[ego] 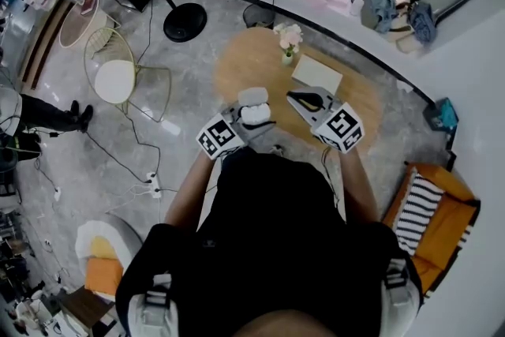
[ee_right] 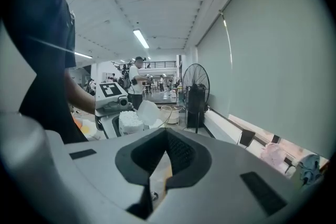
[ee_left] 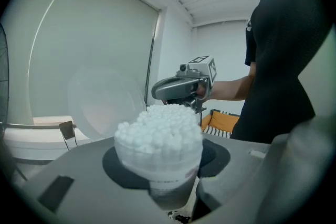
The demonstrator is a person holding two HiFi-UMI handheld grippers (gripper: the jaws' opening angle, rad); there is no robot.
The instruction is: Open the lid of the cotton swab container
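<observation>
Works in the air above the round, smooth wooden counter (ego: 237,67), touching nothing on it, so hold both arms steady.

Grips the cotton swab container (ee_left: 160,168) low on its body with the left tool (ego: 249,114), jaws set wide around it. Squeeze firmly but without crushing, since thin clear plastic probably flexes. Holds the right tool (ee_right: 167,157) closed on nothing, jaws pressed together, near the container yet apart from it.

Seems nearly finished, with the lid (ee_left: 102,102) already swung back to one side and standing beside the opening. If wider opening is wanted, push the lid's free edge with the closed tip, away from the hinge, and avoid tilting the tub.

Reads as a round tub of translucent plastic with a faint label band low on the wall. Shows the lid as a thin, almost transparent disc — glossy, light, likely springy at the hinge.

Carries cotton swabs (ee_left: 160,126) packed upright — a domed mass of soft, white, fluffy tips rising above the rim, easy to snag or spill.
</observation>
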